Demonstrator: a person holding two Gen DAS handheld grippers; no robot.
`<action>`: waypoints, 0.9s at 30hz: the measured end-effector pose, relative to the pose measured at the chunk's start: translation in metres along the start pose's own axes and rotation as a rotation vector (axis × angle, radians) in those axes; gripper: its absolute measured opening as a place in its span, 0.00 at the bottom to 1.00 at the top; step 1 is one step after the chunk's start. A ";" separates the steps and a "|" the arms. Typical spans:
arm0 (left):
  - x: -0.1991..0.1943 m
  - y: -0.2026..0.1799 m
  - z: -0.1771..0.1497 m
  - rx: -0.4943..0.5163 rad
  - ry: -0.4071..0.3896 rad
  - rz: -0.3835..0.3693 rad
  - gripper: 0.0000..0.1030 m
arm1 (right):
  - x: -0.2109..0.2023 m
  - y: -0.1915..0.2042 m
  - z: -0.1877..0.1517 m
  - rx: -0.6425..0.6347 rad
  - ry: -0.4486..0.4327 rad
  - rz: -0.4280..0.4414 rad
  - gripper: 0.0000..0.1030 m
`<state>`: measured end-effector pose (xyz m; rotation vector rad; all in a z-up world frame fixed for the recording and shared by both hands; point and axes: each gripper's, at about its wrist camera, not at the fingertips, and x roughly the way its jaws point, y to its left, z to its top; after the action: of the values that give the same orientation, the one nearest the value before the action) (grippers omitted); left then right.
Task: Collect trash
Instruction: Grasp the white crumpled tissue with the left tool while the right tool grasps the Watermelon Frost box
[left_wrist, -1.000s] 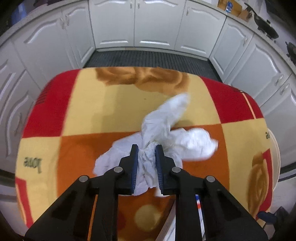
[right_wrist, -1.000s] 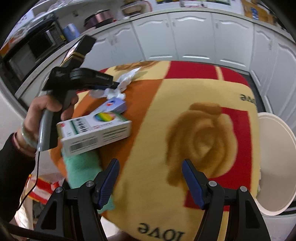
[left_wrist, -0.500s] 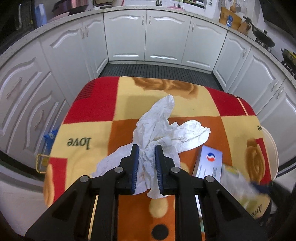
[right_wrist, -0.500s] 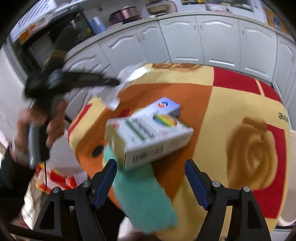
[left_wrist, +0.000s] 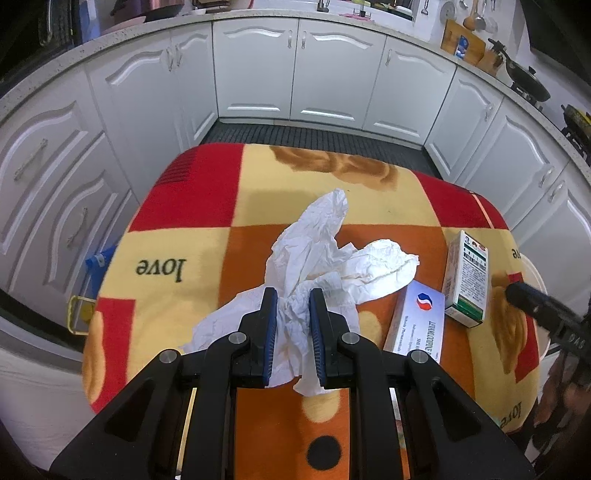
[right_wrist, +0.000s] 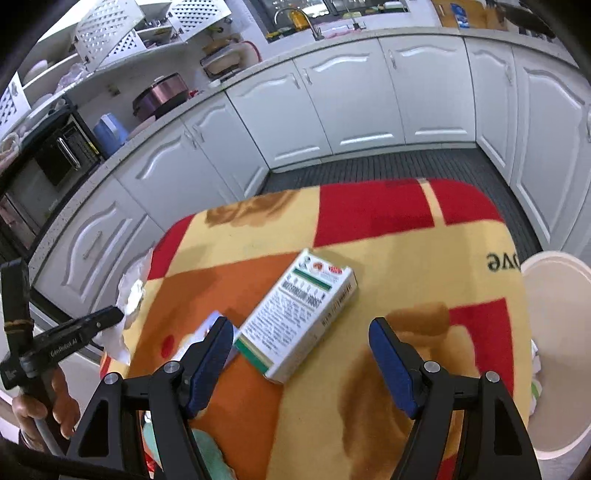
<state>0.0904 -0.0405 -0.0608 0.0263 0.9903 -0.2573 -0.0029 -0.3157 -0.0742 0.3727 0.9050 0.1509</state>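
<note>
Left hand-held gripper (left_wrist: 292, 328) sat low in the centre of the left wrist view, its blue-padded fingers (left_wrist: 269, 328) clenched on a crumpled white tissue (left_wrist: 325, 251), which bunched up between the pads and spread out toward the middle of the frame over the desk. A fleece blanket (left_wrist: 207, 206) in red, yellow and orange squares, printed with the word "love", covered the desk. Just right of the tissue, in the lower right of that view, lay a flat pale medicine box with a red-and-blue logo (left_wrist: 417, 321), and touching its far right edge was a white-and-green medicine carton (left_wrist: 466, 277) lying on its side. Right hand-held gripper (right_wrist: 301, 363) filled the bottom of the right wrist view, its fingers spread wide and released, grasping nothing; the white-and-green carton (right_wrist: 301, 321) lay on the blanket (right_wrist: 406, 243) just ahead of the gap, nearer the left finger. The pale box (right_wrist: 207, 328) showed only as a corner behind that left finger. At the right edge of this frame stood a cream round trash bin (right_wrist: 561, 332), beside the desk and below its top, with some scraps just visible inside. At the left edge the other hand-held gripper (right_wrist: 110, 317) appeared with the tissue (right_wrist: 131, 295) at its tip. White kitchen cabinets (left_wrist: 295, 66) curved across the top of both views.
</note>
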 end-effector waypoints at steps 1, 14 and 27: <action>0.001 -0.001 0.000 0.001 -0.001 -0.004 0.14 | 0.000 -0.001 -0.001 -0.001 0.008 -0.003 0.71; 0.004 -0.008 -0.006 0.011 -0.013 0.005 0.14 | 0.075 0.031 0.019 -0.025 0.139 -0.133 0.80; 0.019 -0.005 -0.008 -0.029 0.023 -0.016 0.14 | 0.049 -0.003 0.015 -0.133 0.175 -0.129 0.72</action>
<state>0.0926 -0.0485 -0.0807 -0.0050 1.0169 -0.2581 0.0393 -0.3080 -0.1033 0.1782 1.0827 0.1262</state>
